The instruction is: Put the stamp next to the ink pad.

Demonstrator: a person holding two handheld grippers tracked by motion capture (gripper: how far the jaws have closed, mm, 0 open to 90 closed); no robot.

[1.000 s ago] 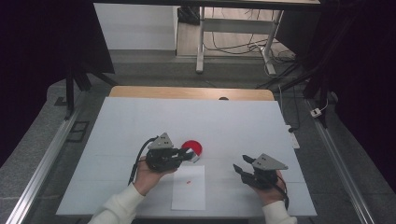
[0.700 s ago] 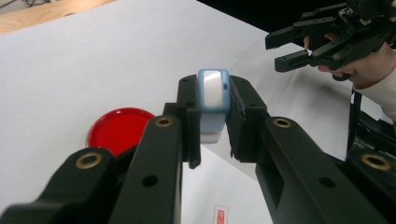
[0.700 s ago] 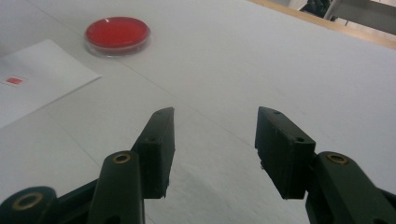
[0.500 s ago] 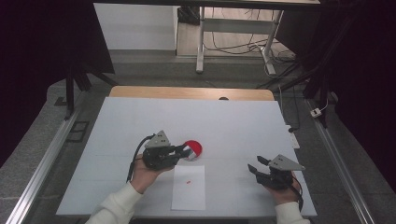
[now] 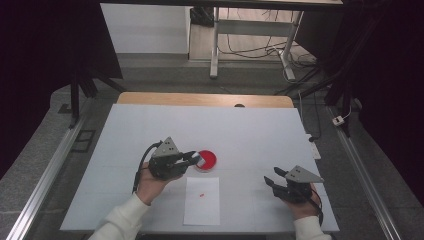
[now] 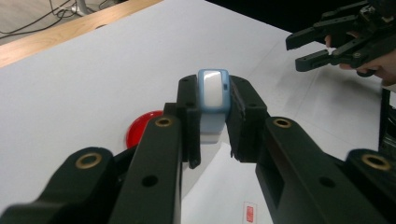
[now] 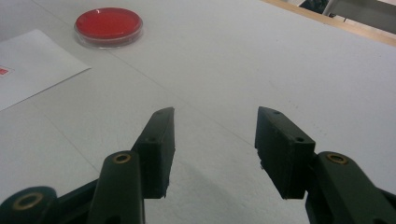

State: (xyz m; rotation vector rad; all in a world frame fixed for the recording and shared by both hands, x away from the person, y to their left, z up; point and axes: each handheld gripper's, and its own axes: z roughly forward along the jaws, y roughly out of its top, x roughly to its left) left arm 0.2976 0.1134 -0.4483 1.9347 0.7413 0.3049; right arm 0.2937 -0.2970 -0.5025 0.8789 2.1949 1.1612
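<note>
High view. Desk (image 5: pixel 250 130), white-topped, wooden strip at the far edge. Left gripper (image 5: pixel 192 159) at centre-left, held just above the surface, its tips touching or overlapping the near-left rim of the red dish (image 5: pixel 206 160); which of the two cannot be told. White sheet (image 5: pixel 201 200) lies near of the dish, a small red mark on it. Right gripper (image 5: pixel 272 181) at near right, well apart from the dish, nothing between its jaws.

Left gripper view. Jaws closed on a small blue-and-white stamp (image 6: pixel 213 91), clamped by its two flat sides, upright. Probably light, rigid plastic, somewhat slick; the side grip looks sound, though the lower body is hidden between the jaws and its working face cannot be seen. Red dish (image 6: pixel 142 129) partly covered by the left jaw. Right gripper (image 6: pixel 312 44) far off at upper right.

Right gripper view. Jaws wide apart, empty, over bare desk (image 7: pixel 280 60). Red dish (image 7: pixel 109 25) and a corner of the white sheet (image 7: pixel 32 65), cut off by the frame, at far left.
</note>
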